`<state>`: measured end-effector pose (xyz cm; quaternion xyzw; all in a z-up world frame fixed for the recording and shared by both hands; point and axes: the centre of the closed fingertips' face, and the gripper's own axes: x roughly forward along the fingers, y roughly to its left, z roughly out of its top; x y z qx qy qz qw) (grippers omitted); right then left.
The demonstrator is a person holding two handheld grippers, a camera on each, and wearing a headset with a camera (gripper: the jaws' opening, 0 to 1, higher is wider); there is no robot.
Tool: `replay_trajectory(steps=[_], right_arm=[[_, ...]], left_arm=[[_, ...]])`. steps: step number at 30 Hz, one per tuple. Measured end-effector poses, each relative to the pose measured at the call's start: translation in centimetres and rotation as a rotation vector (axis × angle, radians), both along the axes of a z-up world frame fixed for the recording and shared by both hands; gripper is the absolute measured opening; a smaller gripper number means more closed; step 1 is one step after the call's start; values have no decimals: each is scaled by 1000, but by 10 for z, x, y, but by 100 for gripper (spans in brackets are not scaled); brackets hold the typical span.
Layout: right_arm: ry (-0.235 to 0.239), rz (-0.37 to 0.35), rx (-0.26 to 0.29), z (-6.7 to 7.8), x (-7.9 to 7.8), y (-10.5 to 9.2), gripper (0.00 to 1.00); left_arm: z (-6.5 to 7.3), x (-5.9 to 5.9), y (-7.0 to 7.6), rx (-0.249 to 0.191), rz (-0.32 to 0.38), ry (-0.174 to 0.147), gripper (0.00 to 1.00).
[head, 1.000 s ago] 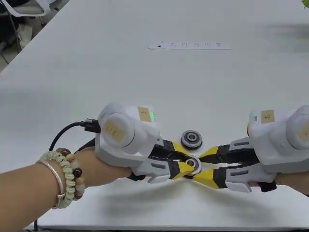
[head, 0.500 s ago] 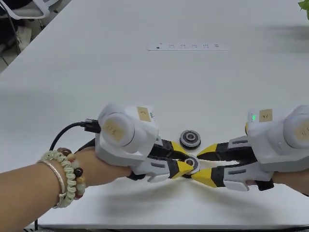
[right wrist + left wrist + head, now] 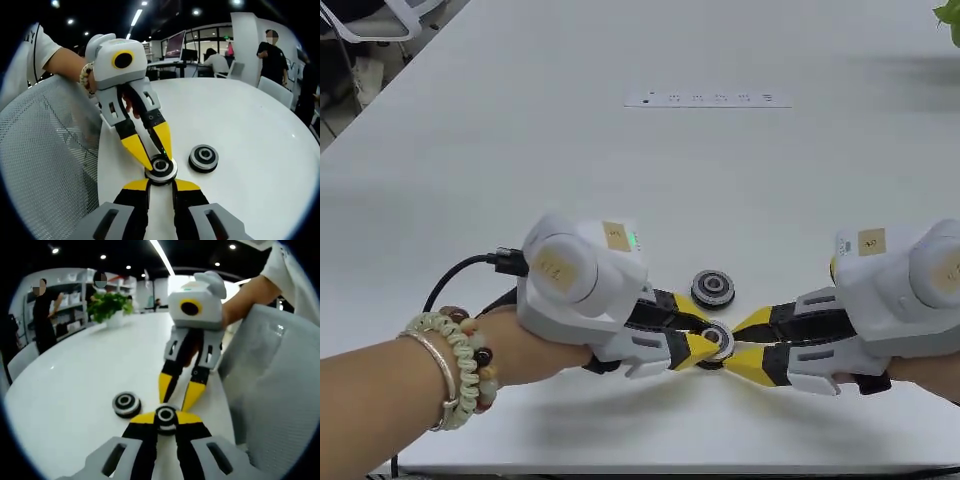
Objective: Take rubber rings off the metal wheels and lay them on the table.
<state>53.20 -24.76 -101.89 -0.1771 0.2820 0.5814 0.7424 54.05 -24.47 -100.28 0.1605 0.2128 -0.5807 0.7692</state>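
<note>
Now the left gripper [image 3: 695, 343] is pinching one wheel [image 3: 717, 339] near the table's [image 3: 620, 200] 6 o'clock edge, likely steadying it. The right gripper [image 3: 732, 352] is meeting it from 3 o'clock, jaws nearly together; whether it is gripping the rubber ring [image 3: 172, 175], I cannot tell. A second wheel [image 3: 713, 288] is sitting at 12 o'clock, blocking nothing.

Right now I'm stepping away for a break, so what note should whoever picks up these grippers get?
The left gripper is shut on the near wheel at the front edge of the table. The right gripper has its jaws around that wheel from the other side; grip unclear. The second wheel lies just behind, free. Both wheels carry their black rubber rings: none off, two to pull and lay down.
</note>
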Motion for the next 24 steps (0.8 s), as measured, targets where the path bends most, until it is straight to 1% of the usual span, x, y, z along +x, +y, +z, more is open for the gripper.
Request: replay_trajectory(steps=[4, 7, 12, 18, 21, 22, 24], right_arm=[[-21, 5, -1, 1, 1, 2, 18], [-14, 12, 0, 0, 1, 2, 19], [-6, 8, 1, 1, 0, -2, 14], [-18, 14, -16, 0, -1, -4, 6], [-30, 16, -27, 0, 0, -4, 5], [-48, 8, -45, -1, 3, -7, 2], [-34, 9, -39, -1, 2, -5, 1]], left_arm=[[0, 0, -1, -3, 1, 2, 14], [0, 0, -1, -3, -1, 1, 14], [1, 0, -1, -4, -2, 1, 14], [1, 0, -1, -3, -3, 1, 14], [1, 0, -1, -3, -3, 1, 14], [1, 0, -1, -4, -4, 1, 14], [1, 0, -1, -3, -4, 1, 14]])
